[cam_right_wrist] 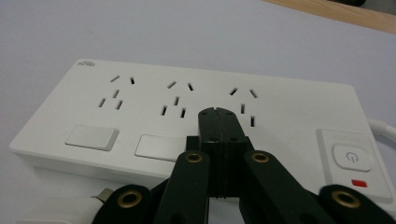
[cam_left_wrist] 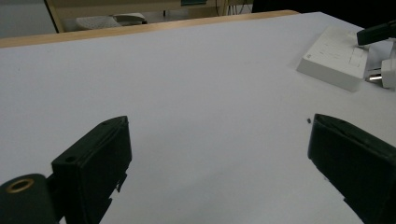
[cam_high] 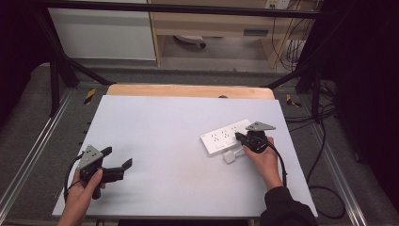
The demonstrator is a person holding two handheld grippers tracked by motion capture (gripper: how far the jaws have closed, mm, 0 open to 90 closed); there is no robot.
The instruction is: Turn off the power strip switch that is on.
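Note:
A white power strip (cam_high: 225, 136) with three socket groups lies on the right part of the white board (cam_high: 160, 136). My right gripper (cam_high: 241, 138) is shut with nothing between its jaws, and its tips rest over the strip's top (cam_right_wrist: 140, 100) near the right-hand socket group, as the right gripper (cam_right_wrist: 217, 112) view shows. A small white plug (cam_high: 229, 157) lies on the board just in front of the strip; its edge (cam_right_wrist: 60, 210) appears at the lower left. My left gripper (cam_high: 117, 157) stands open and empty at the board's near left. From the left gripper (cam_left_wrist: 219, 126), the strip (cam_left_wrist: 334, 58) and plug (cam_left_wrist: 387, 73) lie far right.
The strip has a power button (cam_right_wrist: 351, 158) with a red mark below it and a white cable (cam_right_wrist: 384, 127) leaving its right end. A wooden table edge (cam_high: 188, 90) runs behind the board. Black cables (cam_high: 320, 188) trail on the floor to the right, beside metal frame bars (cam_high: 56, 89).

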